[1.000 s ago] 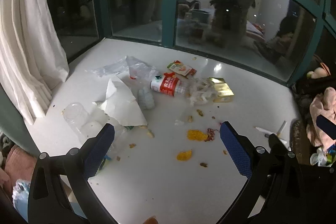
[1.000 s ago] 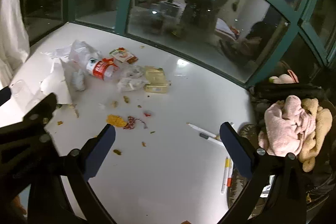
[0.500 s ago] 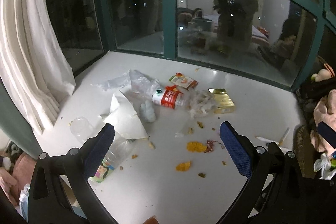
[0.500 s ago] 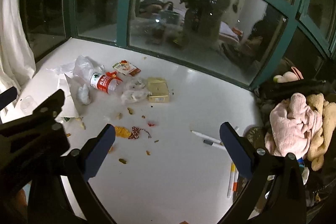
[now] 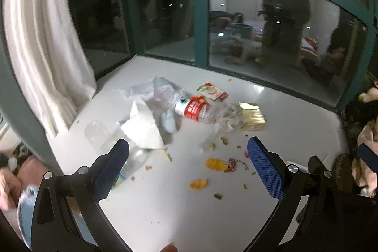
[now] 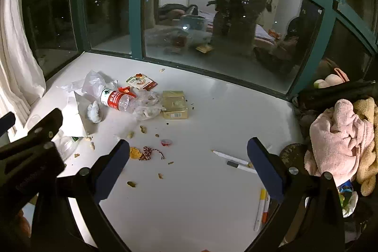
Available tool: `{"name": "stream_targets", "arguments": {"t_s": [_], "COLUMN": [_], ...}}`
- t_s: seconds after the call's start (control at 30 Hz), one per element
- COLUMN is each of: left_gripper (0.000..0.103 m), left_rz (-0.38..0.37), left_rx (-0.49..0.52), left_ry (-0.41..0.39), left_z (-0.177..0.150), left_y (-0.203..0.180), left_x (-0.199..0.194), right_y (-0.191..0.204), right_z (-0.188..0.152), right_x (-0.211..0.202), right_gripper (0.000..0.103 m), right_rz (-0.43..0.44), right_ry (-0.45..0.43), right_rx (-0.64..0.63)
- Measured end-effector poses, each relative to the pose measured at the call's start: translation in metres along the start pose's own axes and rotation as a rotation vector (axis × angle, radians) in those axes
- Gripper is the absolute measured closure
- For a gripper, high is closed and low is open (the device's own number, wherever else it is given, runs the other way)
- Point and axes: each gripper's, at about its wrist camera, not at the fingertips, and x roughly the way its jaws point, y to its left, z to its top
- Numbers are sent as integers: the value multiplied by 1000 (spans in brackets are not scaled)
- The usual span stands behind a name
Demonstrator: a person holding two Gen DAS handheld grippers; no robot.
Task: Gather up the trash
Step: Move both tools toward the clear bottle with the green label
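Note:
Trash lies on a white table [image 5: 165, 204] [image 6: 224, 110] by dark windows. A crushed plastic bottle with a red label [image 5: 197, 108] [image 6: 115, 99], a gold box [image 5: 251, 117] [image 6: 174, 105], a red and green snack packet [image 5: 212, 91] [image 6: 141, 82], crumpled white paper [image 5: 144, 126] [image 6: 78, 117], clear plastic bags [image 5: 158, 89] [image 6: 94, 84], a clear cup [image 5: 96, 136] and orange peel bits [image 5: 216, 164] [image 6: 135, 152] lie there. My left gripper [image 5: 187, 150] is open and empty, above the near table. My right gripper [image 6: 188, 150] is open and empty, over crumbs.
A white curtain [image 5: 40, 44] hangs at the left. Pens [image 6: 232, 161] and markers [image 6: 261, 209] lie at the right front. A pile of pink and tan towels [image 6: 342, 141] sits at the right edge. The left gripper's black body [image 6: 30, 152] shows in the right wrist view.
Both grippers have risen and drawn back from the table, so the trash sits lower and farther in both views. Both stay open and empty.

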Motion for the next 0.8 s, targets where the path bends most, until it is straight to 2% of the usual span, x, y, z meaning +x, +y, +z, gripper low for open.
{"name": "stream_targets", "arguments": {"t_s": [0.3,0.47,0.63,0.8], "left_gripper": [6,6,6,6], "left_rz": [102,130,83,45], "left_rx": [-47,-13,10,57], "left_ry": [61,75,76,53], "left_z": [-31,-30,-16,-8], "left_y": [16,22,28,32], "left_x": [0,10,35,53], "right_y": [6,13,12,33], "right_z": [-20,-18,-3,5], "right_x": [16,26,40,47], "right_gripper": [6,6,6,6], "right_rz": [108,100,53,45], "right_ry": [48,51,58,58], "right_rx": [-60,-72,-30,-49]}}
